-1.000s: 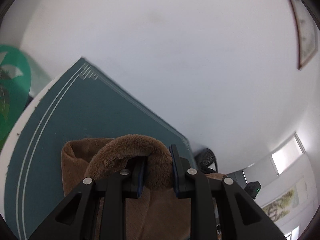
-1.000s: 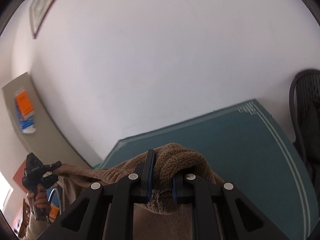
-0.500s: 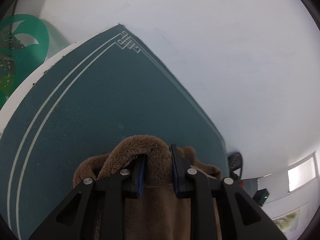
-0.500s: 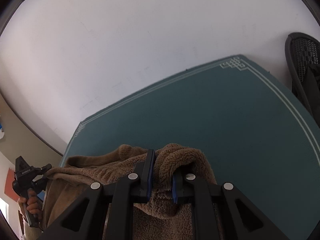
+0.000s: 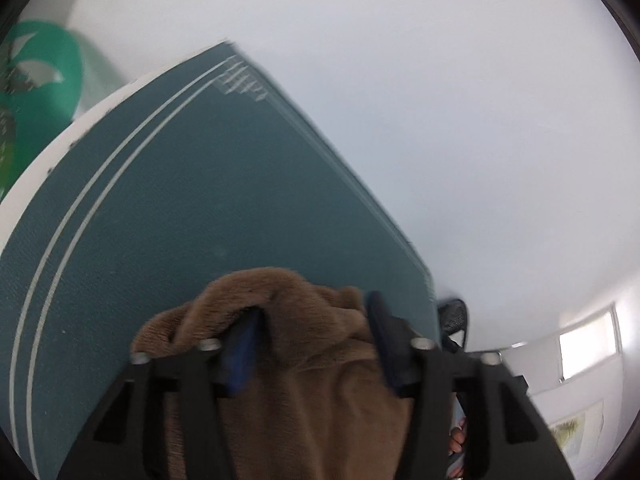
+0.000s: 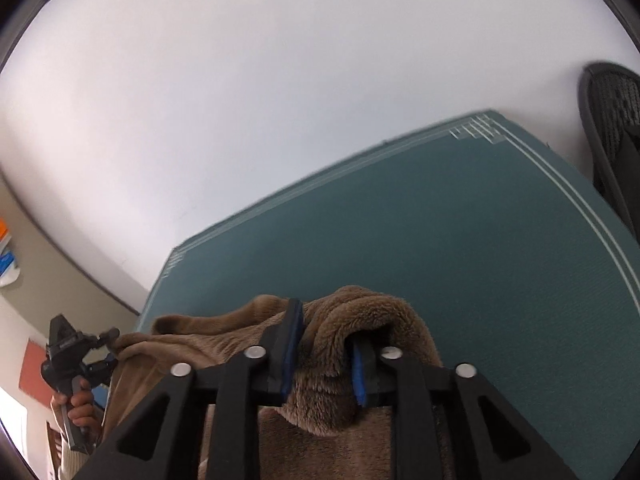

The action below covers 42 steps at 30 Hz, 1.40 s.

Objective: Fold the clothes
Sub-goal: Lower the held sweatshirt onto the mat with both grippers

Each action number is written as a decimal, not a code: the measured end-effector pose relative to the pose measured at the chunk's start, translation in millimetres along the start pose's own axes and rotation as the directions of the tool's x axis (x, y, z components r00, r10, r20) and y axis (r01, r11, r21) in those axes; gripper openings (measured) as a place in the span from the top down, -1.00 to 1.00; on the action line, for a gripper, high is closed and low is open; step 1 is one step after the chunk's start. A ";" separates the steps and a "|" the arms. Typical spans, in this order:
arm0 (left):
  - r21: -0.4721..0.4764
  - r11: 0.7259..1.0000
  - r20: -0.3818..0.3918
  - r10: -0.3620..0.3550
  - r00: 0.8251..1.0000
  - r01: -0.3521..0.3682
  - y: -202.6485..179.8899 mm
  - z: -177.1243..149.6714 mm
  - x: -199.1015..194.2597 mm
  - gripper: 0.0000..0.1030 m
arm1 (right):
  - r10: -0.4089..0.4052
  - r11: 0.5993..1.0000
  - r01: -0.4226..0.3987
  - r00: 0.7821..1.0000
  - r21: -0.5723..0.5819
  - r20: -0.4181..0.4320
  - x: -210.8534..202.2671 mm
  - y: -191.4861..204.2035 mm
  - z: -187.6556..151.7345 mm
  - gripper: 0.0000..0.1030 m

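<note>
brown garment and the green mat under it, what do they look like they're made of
Brown garment: seemingly plush fleece, matte, with fuzzy pile standing up along its folded edges. Green mat: possibly textured vinyl or fine-woven fabric, matte, judging by its fine grainy surface and pale border lines; which one cannot be told.

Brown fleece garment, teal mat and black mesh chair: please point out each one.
Brown fleece garment [image 6: 376, 312]: right wrist view, its raised fold.
Teal mat [image 5: 168, 220]: left wrist view, bare middle.
Black mesh chair [image 6: 612, 92]: right wrist view, its backrest.

White table [image 5: 38, 168], teal mat [image 5: 192, 208], brown fleece garment [image 5: 304, 364] on mat
</note>
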State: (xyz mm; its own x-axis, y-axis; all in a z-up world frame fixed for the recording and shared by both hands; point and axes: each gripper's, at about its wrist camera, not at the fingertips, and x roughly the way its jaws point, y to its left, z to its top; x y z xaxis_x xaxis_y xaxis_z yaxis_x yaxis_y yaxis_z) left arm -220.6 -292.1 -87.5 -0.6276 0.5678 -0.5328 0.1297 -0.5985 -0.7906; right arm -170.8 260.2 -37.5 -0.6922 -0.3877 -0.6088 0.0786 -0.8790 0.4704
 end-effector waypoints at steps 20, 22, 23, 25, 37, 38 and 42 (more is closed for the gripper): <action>-0.092 0.992 -0.083 -0.094 0.992 0.086 -1.1 -5.0 -27.9 -0.63 | 0.268 0.929 -0.238 0.961 0.285 -0.070 -25.8 -27.7 -4.4 -0.52; -0.068 0.995 -0.107 -0.082 0.991 0.075 -5.3 -11.1 -24.1 -0.63 | 0.246 0.949 -0.213 0.961 0.232 -0.123 -21.5 -20.0 -10.2 -0.52; -0.063 0.995 -0.120 -0.083 0.989 0.076 -6.9 -13.8 -20.8 -0.63 | 0.241 0.954 -0.208 0.960 0.214 -0.141 -18.9 -16.9 -12.3 -0.52; -0.063 0.996 -0.134 -0.070 0.989 0.062 -9.6 -15.6 -14.4 -0.63 | 0.233 0.959 -0.205 0.963 0.194 -0.134 -14.0 -12.6 -11.0 -0.52; 0.004 0.998 -0.094 0.059 0.994 -0.058 -27.0 -5.3 -20.6 -0.63 | 0.137 0.991 -0.137 0.991 0.015 -0.004 -6.4 9.8 12.0 -0.52; 0.045 0.995 -0.100 0.097 0.990 -0.093 -29.7 -12.6 -25.2 -0.63 | 0.111 0.992 -0.113 0.993 -0.053 -0.027 -8.2 21.4 3.9 -0.52; 0.174 0.958 -0.126 0.250 0.960 -0.227 -44.3 -41.1 -17.8 -0.63 | -0.077 0.933 0.054 0.996 -0.356 -0.048 -10.0 69.4 -30.0 -0.53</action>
State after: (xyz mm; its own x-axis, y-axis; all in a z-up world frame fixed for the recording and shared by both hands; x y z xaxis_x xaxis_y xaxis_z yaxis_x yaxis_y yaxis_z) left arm -183.7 -252.5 -55.4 -0.4732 0.4663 -0.7474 0.1336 -0.8006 -0.5841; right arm -136.9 194.7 -18.0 -0.6606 -0.3322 -0.6733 0.2914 -0.9399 0.1779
